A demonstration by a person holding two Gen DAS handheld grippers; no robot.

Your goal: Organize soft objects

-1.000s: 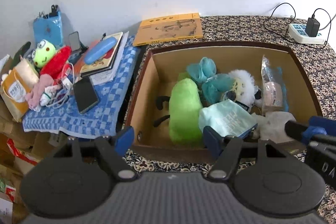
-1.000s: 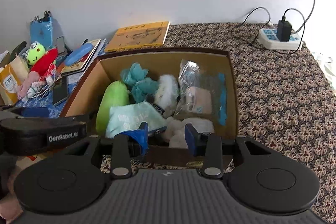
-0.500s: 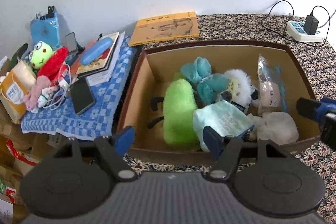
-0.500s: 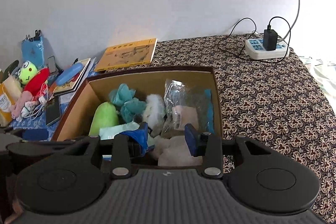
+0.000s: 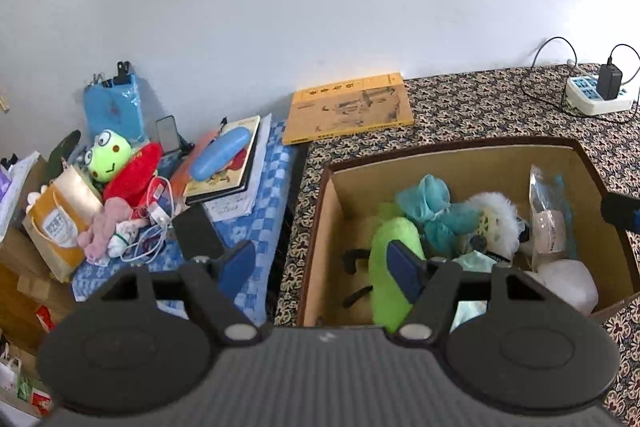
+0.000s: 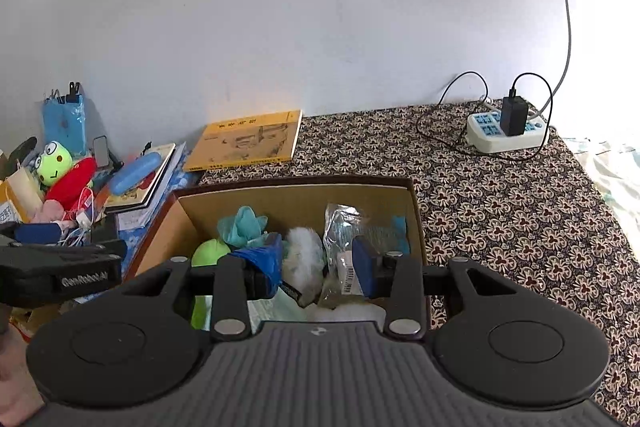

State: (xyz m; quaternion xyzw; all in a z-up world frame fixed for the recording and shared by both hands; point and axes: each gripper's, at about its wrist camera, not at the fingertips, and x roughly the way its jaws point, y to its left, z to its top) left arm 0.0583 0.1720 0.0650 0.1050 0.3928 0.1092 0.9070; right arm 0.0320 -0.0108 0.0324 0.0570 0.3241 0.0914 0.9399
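A cardboard box (image 5: 448, 163) (image 6: 296, 195) holds soft things: a green plush (image 5: 390, 267), teal cloth (image 5: 436, 203), a white fluffy toy (image 5: 498, 223) (image 6: 304, 255), a plastic-wrapped item (image 5: 548, 215) and a white bundle (image 5: 568, 283). A frog plush in red (image 5: 120, 163) (image 6: 60, 171) and a pink soft toy (image 5: 106, 227) lie on the blue checked cloth (image 5: 256, 227) at left. My left gripper (image 5: 322, 267) is open and empty above the box's left edge. My right gripper (image 6: 318, 263) is open and empty above the box's near side.
A yellow book (image 5: 350, 111) lies behind the box. Books, a blue case (image 5: 220, 155), a phone (image 5: 198, 235), cables and a paper bag (image 5: 56, 223) crowd the checked cloth. A power strip with charger (image 6: 508, 131) sits at the back right on the patterned cover.
Both grippers have pulled back and up from the box. The left view has swung left toward the checked cloth. The right gripper's jaws have opened wider.
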